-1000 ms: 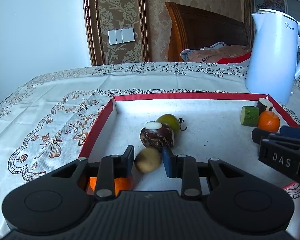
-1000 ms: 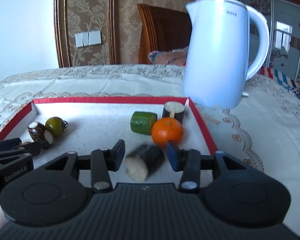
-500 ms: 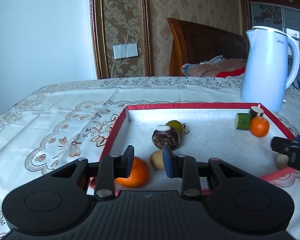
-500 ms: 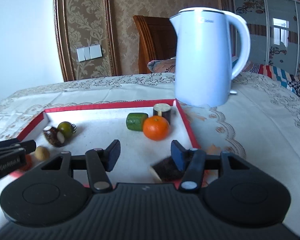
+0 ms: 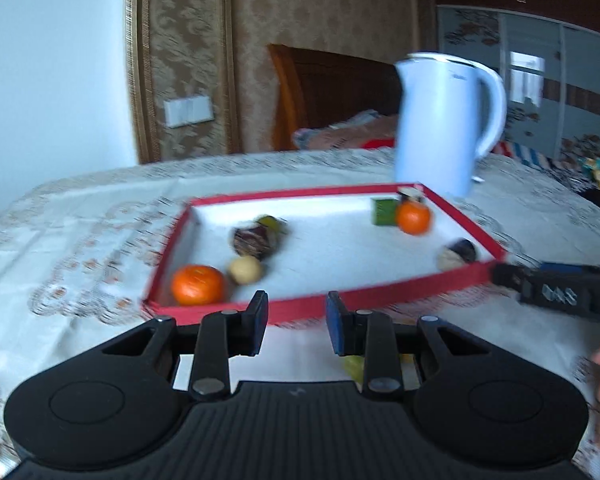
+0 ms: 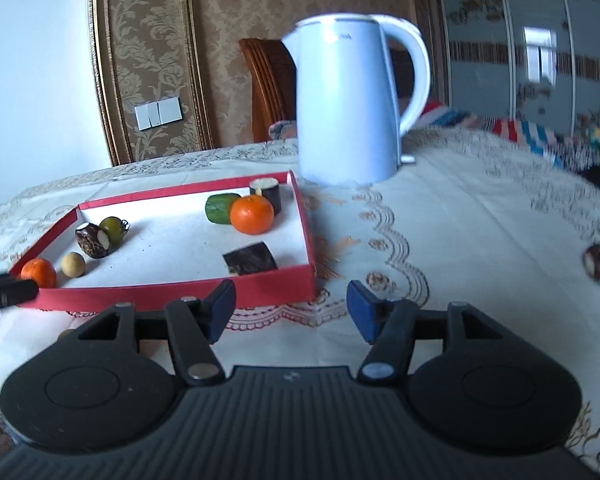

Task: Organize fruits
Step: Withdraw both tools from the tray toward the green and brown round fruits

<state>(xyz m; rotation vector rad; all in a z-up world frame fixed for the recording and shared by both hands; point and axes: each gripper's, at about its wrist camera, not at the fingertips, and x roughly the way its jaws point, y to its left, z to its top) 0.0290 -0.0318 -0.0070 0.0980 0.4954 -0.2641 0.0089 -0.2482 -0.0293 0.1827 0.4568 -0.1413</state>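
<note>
Black left tongs (image 5: 294,322) hover closed, empty; right tongs (image 6: 291,310), just opening, empty, before red tray (image 6: 260,290).

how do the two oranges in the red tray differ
The orange by the near left corner looks smaller than the orange near the far right corner, though it may just be partly hidden behind the tray wall. The left one sits beside a small tan round fruit; the right one sits against a green cut piece and a dark cut piece. Both are round, bright orange, and inside the tray.
</note>
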